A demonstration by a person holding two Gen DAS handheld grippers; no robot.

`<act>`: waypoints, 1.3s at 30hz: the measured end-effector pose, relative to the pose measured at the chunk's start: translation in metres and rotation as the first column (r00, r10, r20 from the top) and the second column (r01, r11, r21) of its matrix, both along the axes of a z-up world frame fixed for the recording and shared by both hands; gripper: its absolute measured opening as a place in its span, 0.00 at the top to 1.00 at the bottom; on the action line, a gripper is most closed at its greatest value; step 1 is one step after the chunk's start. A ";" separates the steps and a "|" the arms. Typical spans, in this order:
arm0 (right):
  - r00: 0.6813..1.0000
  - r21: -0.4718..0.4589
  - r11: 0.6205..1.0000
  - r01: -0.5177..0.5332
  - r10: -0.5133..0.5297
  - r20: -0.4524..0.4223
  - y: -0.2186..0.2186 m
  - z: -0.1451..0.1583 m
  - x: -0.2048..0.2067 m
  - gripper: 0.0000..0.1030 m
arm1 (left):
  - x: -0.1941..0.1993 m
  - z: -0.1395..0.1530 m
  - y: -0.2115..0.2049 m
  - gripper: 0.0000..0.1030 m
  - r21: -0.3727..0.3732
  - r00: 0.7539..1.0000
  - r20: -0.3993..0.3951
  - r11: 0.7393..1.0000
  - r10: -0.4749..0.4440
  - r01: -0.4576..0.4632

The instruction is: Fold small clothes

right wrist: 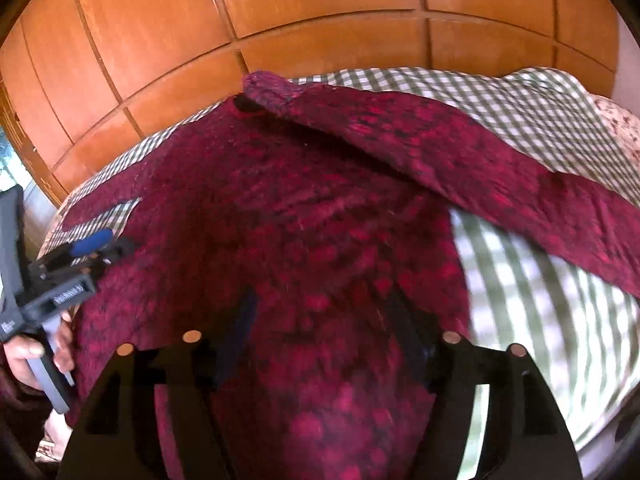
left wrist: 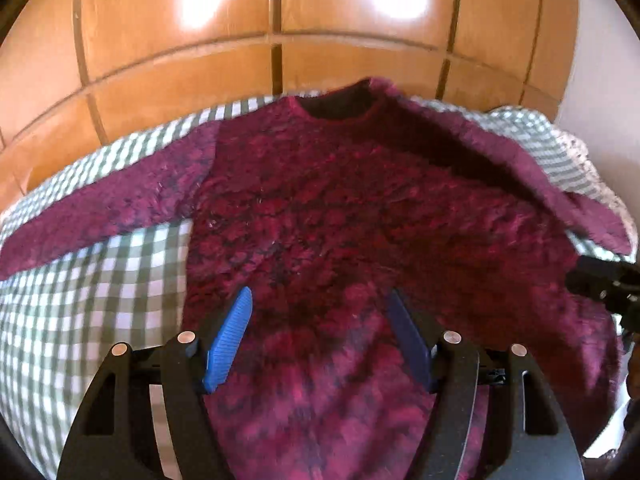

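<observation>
A fuzzy maroon sweater point(left wrist: 328, 216) lies flat on a green-and-white checked cover point(left wrist: 100, 280), neck hole away from me. Its left sleeve point(left wrist: 100, 212) stretches out to the left. Its right sleeve point(right wrist: 460, 152) is folded up across the shoulder, cuff near the neck. My left gripper point(left wrist: 320, 304) is open over the lower body of the sweater, blue pads apart, holding nothing. My right gripper point(right wrist: 320, 308) is open over the sweater's point(right wrist: 300, 240) lower right part, empty. The left gripper also shows at the left of the right wrist view point(right wrist: 92, 244).
A wooden panelled wardrobe point(left wrist: 280, 20) stands behind the bed. The checked cover point(right wrist: 540, 320) shows to the right of the sweater. A floral fabric point(right wrist: 624, 128) lies at the far right edge. A hand point(right wrist: 36, 356) holds the left gripper's handle.
</observation>
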State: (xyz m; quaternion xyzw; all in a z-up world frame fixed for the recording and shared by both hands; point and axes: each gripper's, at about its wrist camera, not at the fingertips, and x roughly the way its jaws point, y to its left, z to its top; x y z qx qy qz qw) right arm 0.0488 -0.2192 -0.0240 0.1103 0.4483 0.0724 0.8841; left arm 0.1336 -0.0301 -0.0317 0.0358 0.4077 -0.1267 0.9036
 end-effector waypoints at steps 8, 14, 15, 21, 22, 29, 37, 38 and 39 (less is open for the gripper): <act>0.993 -0.078 0.990 0.118 -0.120 -0.021 -0.033 -0.022 0.084 0.30 | 0.009 -0.027 0.023 0.20 -0.145 0.998 -0.061 0.989 -0.010 0.001; 0.951 -0.172 0.936 0.307 -0.293 0.102 -0.079 0.005 0.140 0.32 | 0.011 -0.030 0.022 0.15 -0.152 0.998 -0.059 0.988 -0.030 0.021; 0.945 -0.194 0.926 0.325 -0.310 0.106 -0.085 0.005 0.148 0.32 | 0.012 -0.029 0.020 0.15 -0.158 0.998 -0.060 0.987 -0.032 0.022; 0.913 -0.276 0.871 0.408 -0.386 0.132 -0.120 0.008 0.175 0.14 | 0.012 -0.030 0.019 0.14 -0.156 0.998 -0.058 0.988 -0.030 0.021; 0.905 -0.265 0.865 0.426 -0.406 0.131 -0.127 0.009 0.172 0.13 | 0.012 -0.030 0.020 0.14 -0.156 0.998 -0.058 0.987 -0.031 0.021; 0.864 0.032 0.864 0.503 -0.502 -0.040 -0.195 -0.015 0.111 0.11 | 0.011 -0.029 0.017 0.14 -0.137 0.997 -0.072 0.990 -0.019 0.009; 0.740 0.304 0.682 0.665 -0.657 -0.143 -0.285 -0.053 0.070 0.21 | 0.012 -0.028 0.016 0.13 -0.121 0.997 -0.076 0.993 -0.024 0.014; 0.729 0.333 0.662 0.672 -0.670 -0.140 -0.295 -0.052 0.072 0.21 | 0.012 -0.028 0.016 0.13 -0.118 0.997 -0.076 0.993 -0.025 0.016; 0.716 0.365 0.637 0.679 -0.684 -0.137 -0.306 -0.052 0.075 0.21 | 0.012 -0.028 0.015 0.12 -0.116 0.997 -0.076 0.993 -0.026 0.017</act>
